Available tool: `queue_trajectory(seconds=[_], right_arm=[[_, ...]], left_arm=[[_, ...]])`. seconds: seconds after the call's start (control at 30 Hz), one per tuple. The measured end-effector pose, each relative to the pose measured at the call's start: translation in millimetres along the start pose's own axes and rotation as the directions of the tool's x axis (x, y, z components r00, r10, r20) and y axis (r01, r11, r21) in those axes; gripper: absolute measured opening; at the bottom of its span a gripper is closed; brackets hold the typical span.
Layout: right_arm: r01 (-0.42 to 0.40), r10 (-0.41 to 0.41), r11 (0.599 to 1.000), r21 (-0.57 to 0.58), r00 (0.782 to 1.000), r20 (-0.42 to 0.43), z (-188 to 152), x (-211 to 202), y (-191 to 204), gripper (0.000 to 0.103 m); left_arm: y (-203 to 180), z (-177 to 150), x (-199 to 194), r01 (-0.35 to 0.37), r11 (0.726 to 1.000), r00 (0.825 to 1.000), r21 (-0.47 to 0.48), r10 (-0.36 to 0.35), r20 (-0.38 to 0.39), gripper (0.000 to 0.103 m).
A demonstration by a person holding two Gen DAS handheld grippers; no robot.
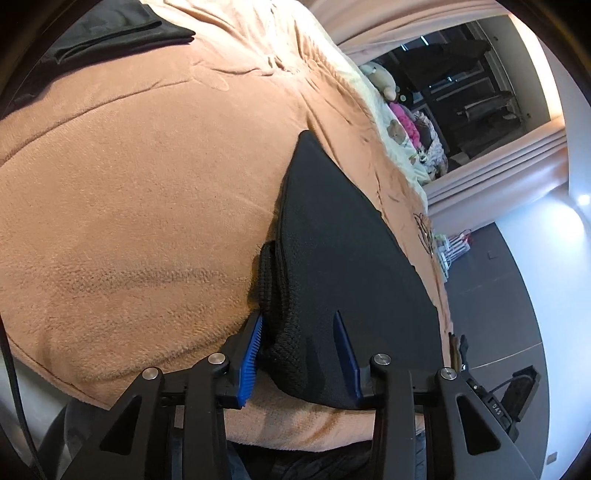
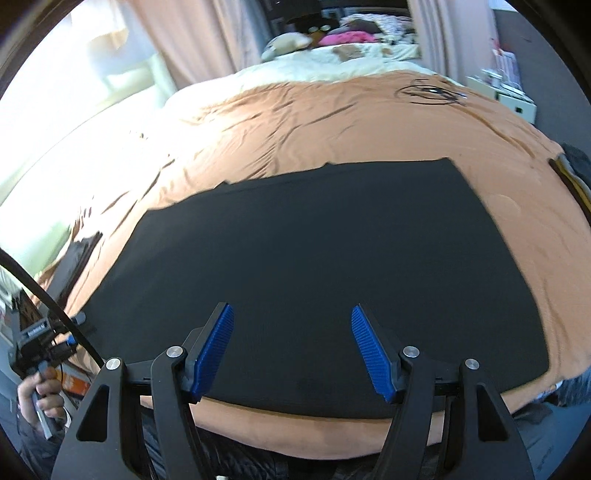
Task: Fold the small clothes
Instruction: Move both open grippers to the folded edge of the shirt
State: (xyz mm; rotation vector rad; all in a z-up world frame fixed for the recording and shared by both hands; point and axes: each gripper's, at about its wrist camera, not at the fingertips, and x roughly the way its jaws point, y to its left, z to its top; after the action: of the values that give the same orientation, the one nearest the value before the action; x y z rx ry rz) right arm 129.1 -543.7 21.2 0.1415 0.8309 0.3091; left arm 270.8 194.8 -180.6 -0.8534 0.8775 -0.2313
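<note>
A black garment (image 1: 351, 258) lies flat on the orange blanket (image 1: 129, 184) of a bed. Its thick knit hem (image 1: 273, 295) bunches at the near left corner. My left gripper (image 1: 298, 314) straddles that corner: the left pad (image 1: 251, 350) sits against the knit hem, the right pad (image 1: 347, 350) rests over the flat cloth, and the jaws stand apart without pinching. In the right wrist view the same garment (image 2: 314, 258) spreads wide as a dark rectangle. My right gripper (image 2: 291, 307) hovers open above its near edge with nothing between the pads.
A folded black cloth (image 1: 122, 29) lies at the blanket's far left. Pillows and soft toys (image 2: 332, 40) sit at the head of the bed, with curtains (image 2: 192, 37) behind. A hand (image 2: 40, 391) holds the other gripper's handle at lower left. A white shelf (image 2: 513, 96) stands to the right.
</note>
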Motion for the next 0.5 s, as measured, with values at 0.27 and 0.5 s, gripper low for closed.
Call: queue_trajectory(seconds=[0.27, 0.5], right_arm=[[0.015, -0.027, 0.994, -0.109, 0.993, -0.114, 22, 52, 25, 0.065], [0.067, -0.098, 0.988, -0.143, 0.97, -0.221, 46, 114, 33, 0.04]], left_arm=[[1, -4, -2, -0.005, 0.999, 1.0, -0.037, 0.005, -0.001, 0.037], [2, -7, -1, -0.017, 0.997, 1.0, -0.072, 0.017, -0.007, 0.037]])
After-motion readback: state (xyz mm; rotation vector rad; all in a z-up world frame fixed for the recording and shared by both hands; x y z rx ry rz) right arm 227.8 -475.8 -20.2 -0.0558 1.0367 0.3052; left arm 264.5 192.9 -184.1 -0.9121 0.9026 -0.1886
